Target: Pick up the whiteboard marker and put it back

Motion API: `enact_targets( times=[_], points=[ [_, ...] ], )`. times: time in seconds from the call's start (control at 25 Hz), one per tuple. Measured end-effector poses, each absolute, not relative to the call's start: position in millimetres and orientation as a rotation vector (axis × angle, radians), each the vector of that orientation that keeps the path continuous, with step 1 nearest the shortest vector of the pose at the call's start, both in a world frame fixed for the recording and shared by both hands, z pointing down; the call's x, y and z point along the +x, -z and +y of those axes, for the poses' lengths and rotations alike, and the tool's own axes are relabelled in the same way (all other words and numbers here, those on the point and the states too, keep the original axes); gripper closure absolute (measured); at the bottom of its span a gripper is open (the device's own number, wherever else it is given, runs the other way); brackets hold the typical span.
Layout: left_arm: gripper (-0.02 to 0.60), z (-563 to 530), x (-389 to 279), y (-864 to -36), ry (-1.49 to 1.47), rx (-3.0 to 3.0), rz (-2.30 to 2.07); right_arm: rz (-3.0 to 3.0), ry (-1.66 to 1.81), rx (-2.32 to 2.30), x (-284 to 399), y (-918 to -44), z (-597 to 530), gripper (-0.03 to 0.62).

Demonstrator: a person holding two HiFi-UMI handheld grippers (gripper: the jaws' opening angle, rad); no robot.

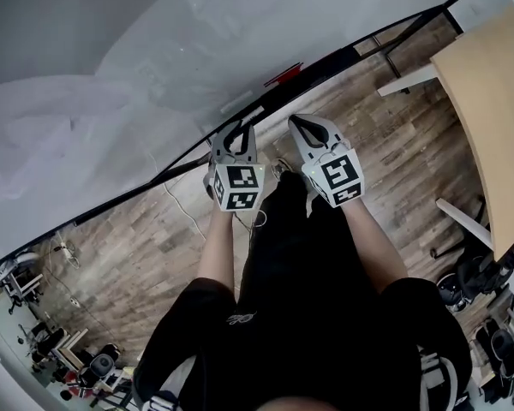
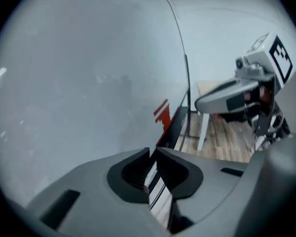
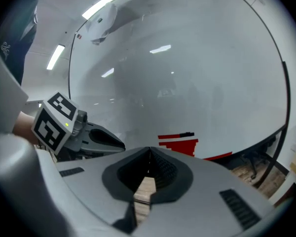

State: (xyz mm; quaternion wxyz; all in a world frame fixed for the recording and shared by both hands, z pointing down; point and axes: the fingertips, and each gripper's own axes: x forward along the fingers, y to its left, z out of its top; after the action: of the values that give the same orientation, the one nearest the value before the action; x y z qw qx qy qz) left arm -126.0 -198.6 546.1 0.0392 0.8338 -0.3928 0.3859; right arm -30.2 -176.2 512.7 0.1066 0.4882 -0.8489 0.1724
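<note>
Head view: we held left gripper (image 1: pixel 237 128), right gripper (image 1: pixel 296 123) before whiteboard (image 1: pixel 111 75). Left jaws stood slightly apart, gripping nothing; right jaws were pressed together, empty. Red marker (image 3: pixel 176 135) sat on whiteboard.

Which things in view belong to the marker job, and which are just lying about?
Job: whiteboard marker, red block beneath it, whiteboard, left gripper, right gripper.
Lying about: wooden table, office chairs.
</note>
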Motion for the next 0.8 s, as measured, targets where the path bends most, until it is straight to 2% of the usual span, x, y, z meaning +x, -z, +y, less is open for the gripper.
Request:
enact_targets(
  times=[0.04,0.12,0.24,0.52,0.8],
  points=[
    [0.551,-198,-128,-537,-1.071,2.549,-1.26,-2.505,-0.494,1.43,-34,-510,-178,0.592],
    [0.574,-196,-136,-521,-0.886,2.519,-1.355,-2.519,-0.461,1.411,-44,-504,-180,0.592],
    [0.575,-189,-147,-506,-0.718,2.478,-1.436,-2.537,-0.422,1.388,-57,-496,-181,0.592],
    [0.577,-173,-163,-481,-0.557,2.428,-1.592,-2.587,-0.329,1.365,-69,-473,-177,0.594],
    [0.577,-133,-146,-450,-0.445,2.321,-1.813,-2.688,-0.261,1.306,-37,-446,-152,0.594]
  ],
)
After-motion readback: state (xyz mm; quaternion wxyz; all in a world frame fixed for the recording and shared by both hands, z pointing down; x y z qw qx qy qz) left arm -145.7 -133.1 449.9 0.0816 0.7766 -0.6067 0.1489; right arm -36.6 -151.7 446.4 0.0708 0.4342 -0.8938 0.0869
